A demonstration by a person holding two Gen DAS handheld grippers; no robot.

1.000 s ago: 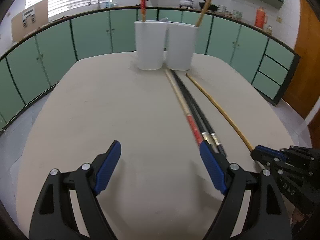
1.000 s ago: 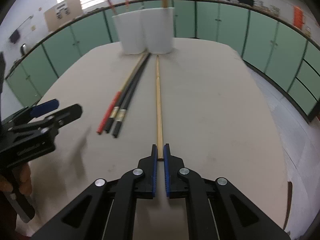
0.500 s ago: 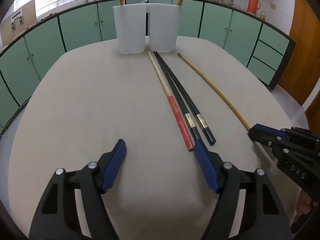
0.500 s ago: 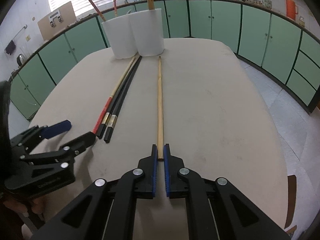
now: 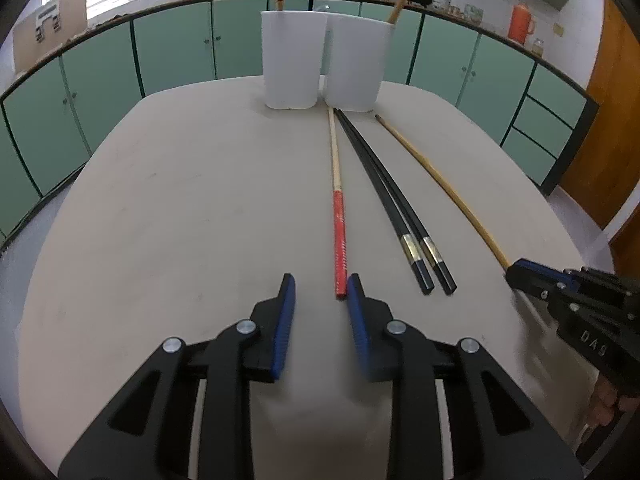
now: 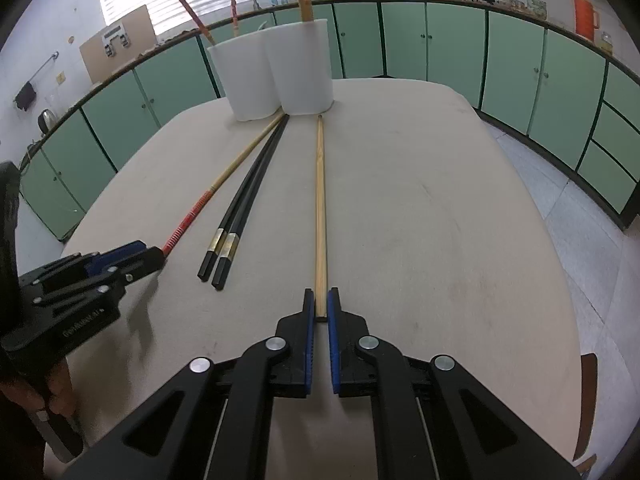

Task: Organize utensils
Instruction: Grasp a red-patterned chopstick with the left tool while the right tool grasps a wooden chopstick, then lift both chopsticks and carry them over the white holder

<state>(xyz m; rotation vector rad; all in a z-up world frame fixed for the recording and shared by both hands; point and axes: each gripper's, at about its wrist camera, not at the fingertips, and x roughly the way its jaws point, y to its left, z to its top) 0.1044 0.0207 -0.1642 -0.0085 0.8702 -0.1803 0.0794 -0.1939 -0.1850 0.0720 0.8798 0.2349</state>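
1. A beige oval table (image 5: pixel 168 208) stands in a kitchen with green cabinet doors (image 5: pixel 172 44); it is the landmark here.
2. At the table's near edge, the left gripper (image 5: pixel 320 286) is closing; the red-handled wooden chopstick (image 5: pixel 339 240) lies by its right pad, not yet pressed.
3. Beside it, the right gripper (image 6: pixel 321 303) is clamped on the plain bamboo chopstick (image 6: pixel 320 200), probably for lifting.
4. Between them lie two black chopsticks (image 5: pixel 384 192).
5. At the far edge, two white plastic holders (image 5: pixel 320 68) wait for the sorted chopsticks.

Beige table (image 5: pixel 180 200) carries two white holders (image 5: pixel 294 66) and four chopsticks (image 5: pixel 384 178).
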